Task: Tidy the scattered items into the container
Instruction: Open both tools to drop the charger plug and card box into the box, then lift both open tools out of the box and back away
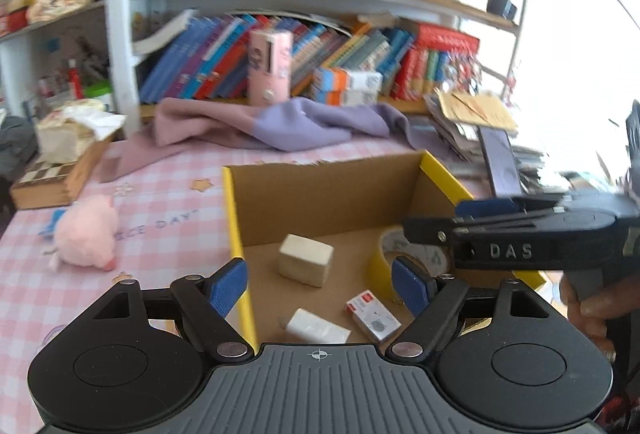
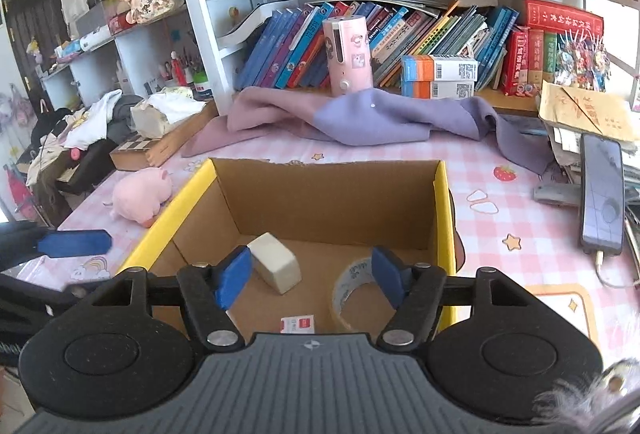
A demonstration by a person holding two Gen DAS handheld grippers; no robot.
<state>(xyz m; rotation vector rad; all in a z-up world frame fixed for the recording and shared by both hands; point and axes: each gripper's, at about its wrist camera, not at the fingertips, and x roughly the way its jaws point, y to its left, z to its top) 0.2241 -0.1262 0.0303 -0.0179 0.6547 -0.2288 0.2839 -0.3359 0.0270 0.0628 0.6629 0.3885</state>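
An open cardboard box with yellow rims (image 1: 320, 193) (image 2: 320, 189) stands on the pink checked table. Inside lie a cream block (image 1: 306, 260) (image 2: 278, 268), a tape roll (image 1: 390, 258) (image 2: 352, 294), a small red-and-white box (image 1: 373, 316) (image 2: 298, 324) and a white charger (image 1: 318, 328). A pink plush pig (image 1: 86, 240) (image 2: 140, 195) lies on the table left of the box. My left gripper (image 1: 320, 288) is open and empty over the box's near left corner. My right gripper (image 2: 312, 280) is open and empty over the box; it also shows in the left wrist view (image 1: 440, 220).
A purple cloth (image 2: 360, 121) lies behind the box, below a bookshelf with a pink canister (image 2: 348, 53). A phone (image 2: 602, 189) and paper stacks lie at the right. A chessboard box (image 2: 148, 149) with tissues sits at the left.
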